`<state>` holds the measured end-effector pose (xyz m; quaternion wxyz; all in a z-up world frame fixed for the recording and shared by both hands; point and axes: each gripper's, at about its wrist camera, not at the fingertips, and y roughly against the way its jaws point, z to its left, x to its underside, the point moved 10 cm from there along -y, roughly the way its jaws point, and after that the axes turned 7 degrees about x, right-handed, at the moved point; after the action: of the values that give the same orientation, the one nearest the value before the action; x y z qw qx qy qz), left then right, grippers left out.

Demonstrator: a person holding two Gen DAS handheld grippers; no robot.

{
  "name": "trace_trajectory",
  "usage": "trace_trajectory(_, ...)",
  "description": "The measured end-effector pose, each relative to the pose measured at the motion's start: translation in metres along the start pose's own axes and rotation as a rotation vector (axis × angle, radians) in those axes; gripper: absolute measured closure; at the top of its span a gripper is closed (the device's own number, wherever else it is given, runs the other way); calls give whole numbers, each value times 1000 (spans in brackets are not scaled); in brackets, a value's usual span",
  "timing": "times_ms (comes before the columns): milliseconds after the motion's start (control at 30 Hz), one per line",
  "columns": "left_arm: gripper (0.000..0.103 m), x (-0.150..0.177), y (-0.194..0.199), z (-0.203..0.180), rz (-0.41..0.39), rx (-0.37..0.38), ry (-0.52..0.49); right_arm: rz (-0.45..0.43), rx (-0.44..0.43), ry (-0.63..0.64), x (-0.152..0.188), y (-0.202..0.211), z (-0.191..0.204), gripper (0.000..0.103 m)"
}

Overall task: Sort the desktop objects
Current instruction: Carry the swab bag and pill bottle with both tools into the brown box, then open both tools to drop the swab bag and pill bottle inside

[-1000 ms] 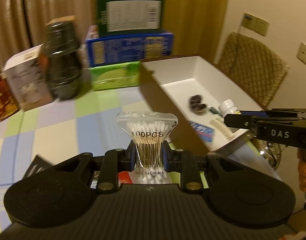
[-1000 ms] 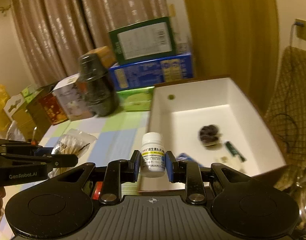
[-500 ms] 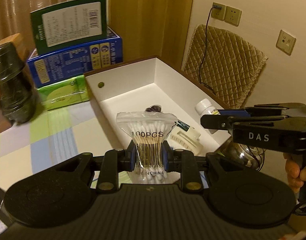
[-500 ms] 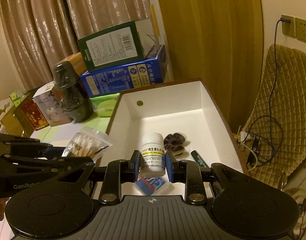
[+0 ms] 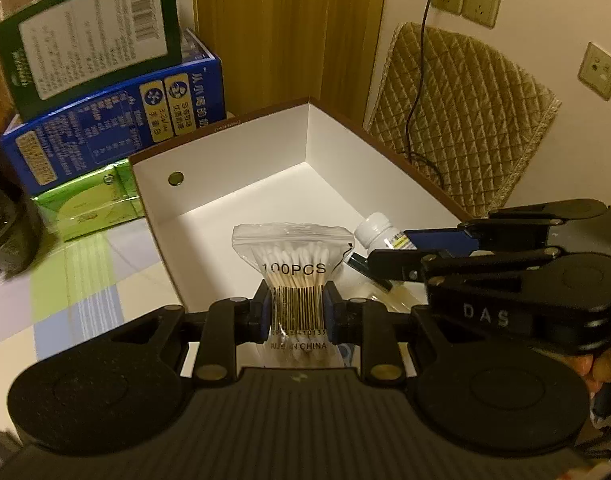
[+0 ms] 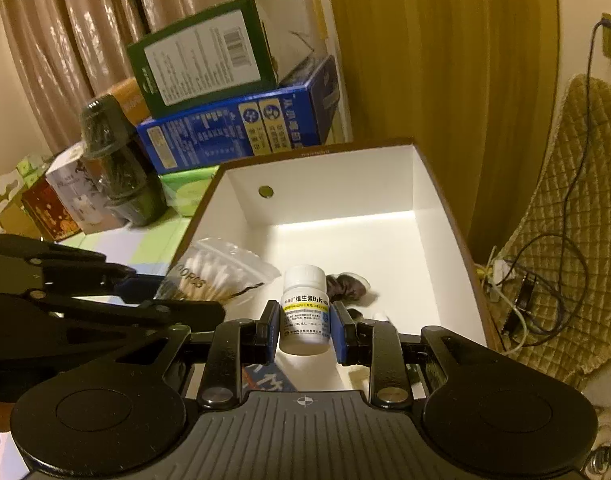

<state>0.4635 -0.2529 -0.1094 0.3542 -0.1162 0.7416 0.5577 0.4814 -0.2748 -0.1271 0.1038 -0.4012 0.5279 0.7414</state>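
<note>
Both grippers are loaded, left gripper (image 5: pixel 297 312) pinching the cotton swab bag (image 5: pixel 295 268), right gripper (image 6: pixel 305 326) clamping the pill bottle (image 6: pixel 305 308), with the white box (image 6: pixel 425 184) floor at 12 o'clock below us.

The white open cardboard box (image 6: pixel 433 216) sat right of the stacked printed cartons (image 6: pixel 241 128) — a dark crumpled item (image 6: pixel 347 284) lay inside.

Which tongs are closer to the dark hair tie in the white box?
Right. The right tongs hold the pill bottle just before the hair tie; the left tongs sit farther left.
</note>
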Motion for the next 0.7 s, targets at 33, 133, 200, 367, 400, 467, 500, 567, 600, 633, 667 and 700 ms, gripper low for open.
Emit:
trace_trajectory(33, 82, -2, -6, 3, 11, -1, -2, 8, 1, 1, -1, -5, -1, 79)
trace_trajectory(133, 82, -5, -24, 12, 47, -10, -2, 33, 2, 5, -2, -19, -4, 79)
trace_trajectory(200, 82, -7, -34, 17, 72, -17, -6, 55, 3, 1, -1, -28, -7, 79)
trace_trajectory(367, 82, -9, -55, 26, 118, -26, -22, 91, 5, -8, 1, -46, -14, 79)
trace_trajectory(400, 82, -9, -58, 27, 125, -25, -25, 96, 3, -12, 1, -48, -15, 79)
trace_trajectory(467, 81, -9, -64, 30, 137, -27, -31, 105, 0, -15, 1, -52, -17, 79)
trace_trajectory(500, 81, -9, -66, 32, 142, -28, -34, 110, -1, -15, 2, -54, -18, 79)
trace_trajectory(567, 81, -8, -70, 34, 149, -31, -35, 116, -2, -16, 3, -57, -18, 79)
trace_trajectory(600, 80, -7, -72, 36, 153, -31, -33, 119, -3, -16, 3, -59, -18, 79)
trace_trajectory(633, 80, -7, -74, 37, 154, -30, -32, 122, -4, -16, 3, -60, -18, 79)
trace_trajectory(667, 78, -8, -74, 39, 154, -33, -33, 124, -5, -16, 4, -62, -17, 79)
trace_trajectory(700, 75, -8, -75, 39, 155, -36, -35, 127, -8, -15, 4, -63, -17, 79)
